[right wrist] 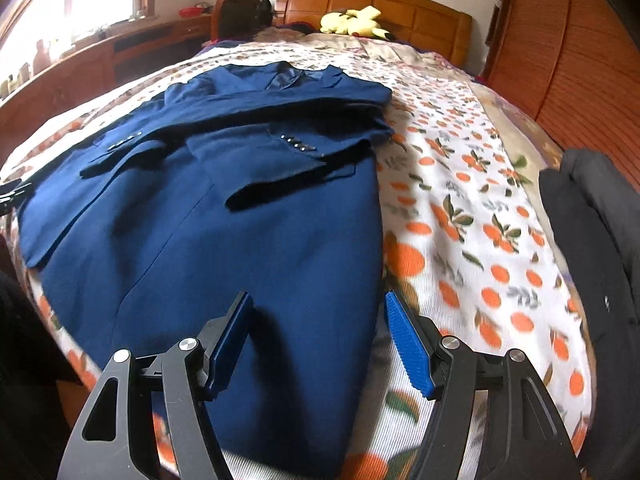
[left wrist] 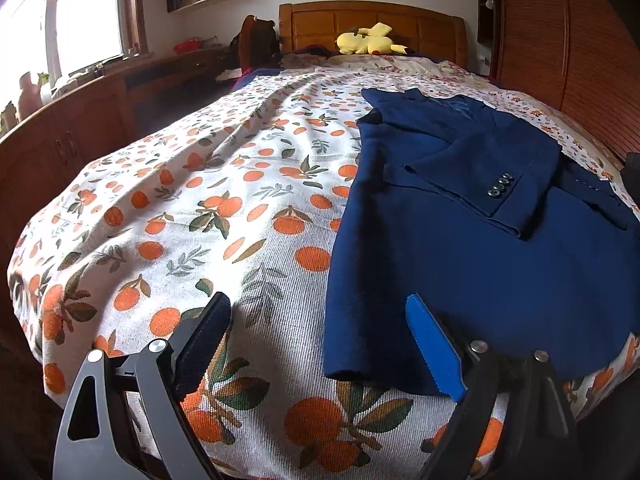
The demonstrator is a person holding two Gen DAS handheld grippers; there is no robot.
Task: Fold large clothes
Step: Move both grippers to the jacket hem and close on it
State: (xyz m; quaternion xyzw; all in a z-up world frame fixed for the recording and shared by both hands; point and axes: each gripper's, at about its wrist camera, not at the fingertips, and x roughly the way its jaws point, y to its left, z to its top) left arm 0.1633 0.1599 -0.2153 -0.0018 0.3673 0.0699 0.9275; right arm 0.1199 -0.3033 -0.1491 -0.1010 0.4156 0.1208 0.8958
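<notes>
Navy wool-like cloth makes the jacket [right wrist: 224,216], which lies flat on the bed [left wrist: 192,216], its hem at the bed's near edge and its collar toward the headboard. Both sleeves are already folded across the body. It looks thick and rather heavy, soft but with some stiffness in the shoulders, so I think it will bend in broad folds and not slip much. The two hem corners seem the best places to hold. The left gripper [left wrist: 320,340] hovers above the hem's left corner, its jaws wide apart and empty. The right gripper [right wrist: 320,340] hovers over the right hem corner, jaws also apart.
</notes>
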